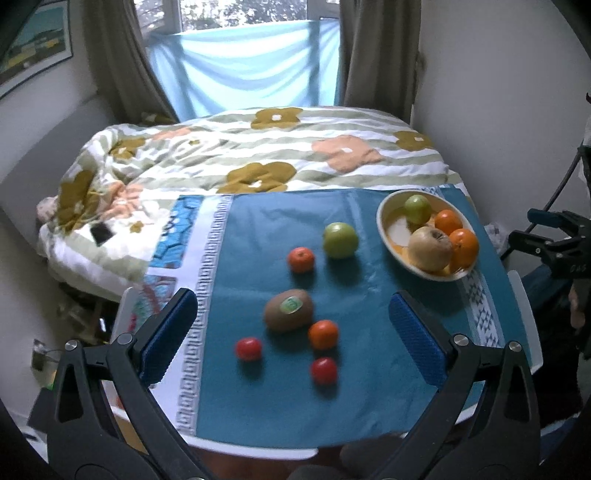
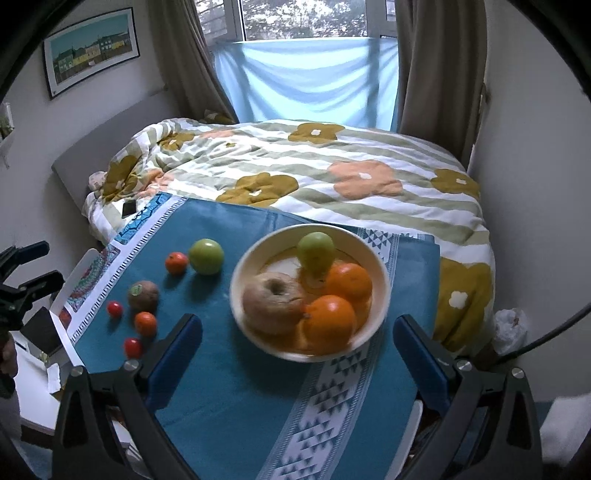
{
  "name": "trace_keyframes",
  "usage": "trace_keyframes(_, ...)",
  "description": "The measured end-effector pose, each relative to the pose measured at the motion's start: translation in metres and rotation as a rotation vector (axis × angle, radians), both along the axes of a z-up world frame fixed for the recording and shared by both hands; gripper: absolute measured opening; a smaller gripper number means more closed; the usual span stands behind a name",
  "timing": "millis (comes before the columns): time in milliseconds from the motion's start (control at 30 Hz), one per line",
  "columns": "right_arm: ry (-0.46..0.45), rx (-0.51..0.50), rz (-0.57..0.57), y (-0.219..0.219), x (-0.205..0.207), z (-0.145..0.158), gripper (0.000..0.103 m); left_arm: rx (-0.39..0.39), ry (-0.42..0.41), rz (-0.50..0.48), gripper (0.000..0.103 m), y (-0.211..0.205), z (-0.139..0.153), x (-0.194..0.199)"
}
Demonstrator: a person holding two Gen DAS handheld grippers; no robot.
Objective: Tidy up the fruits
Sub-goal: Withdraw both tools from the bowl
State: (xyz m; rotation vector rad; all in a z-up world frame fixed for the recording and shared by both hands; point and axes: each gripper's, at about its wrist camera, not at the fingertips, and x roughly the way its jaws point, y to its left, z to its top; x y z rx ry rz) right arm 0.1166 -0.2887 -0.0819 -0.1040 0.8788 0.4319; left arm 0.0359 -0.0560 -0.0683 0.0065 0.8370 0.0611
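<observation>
Hovering left jaws: the left gripper (image 1: 291, 328) hangs above the near part of the desk, its blue pads spread wide with nothing between them.
Right jaws: the right gripper (image 2: 297, 354) is also spread wide and empty, hanging over the near rim of the bowl (image 2: 380, 269).
Under the left jaws: a kiwi (image 1: 289, 311) with a green sticker lies on the blue cloth (image 1: 258, 398); a small orange (image 1: 323, 334) is just beside it on the near right.
Tomatoes: one red tomato (image 1: 249, 348) sits near the kiwi's left, another (image 1: 324, 370) lies just in front of the small orange.
Farther out: a second small orange (image 1: 301, 259) and a loose green apple (image 1: 340, 239) sit close together, beyond the kiwi.
Bowl: cream-coloured, at the right far part of the cloth, resting partly on its white patterned band.
In the bowl: a brownish apple (image 2: 274, 302) at the near left, a large orange (image 2: 328, 322) touching it at the near right, another orange (image 2: 349, 280) behind that, and a green apple (image 2: 316, 251) at the back.
Desk: its white edge (image 1: 524, 306) shows past the cloth on the right.
Beyond the desk: a bed (image 2: 332, 184) with a flowered, striped cover, then a window (image 2: 295, 18) with a pale blue sheet hung across it and brown curtains at both sides.
Wall: a framed picture (image 2: 90, 50) hangs on the left.
</observation>
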Motion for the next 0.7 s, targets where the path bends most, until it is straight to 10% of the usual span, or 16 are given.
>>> trace_keyframes(700,0.119,0.033,-0.054,0.127,-0.079,-0.041,0.103,-0.033,0.076,-0.101,0.103,0.105,-0.045,-0.038)
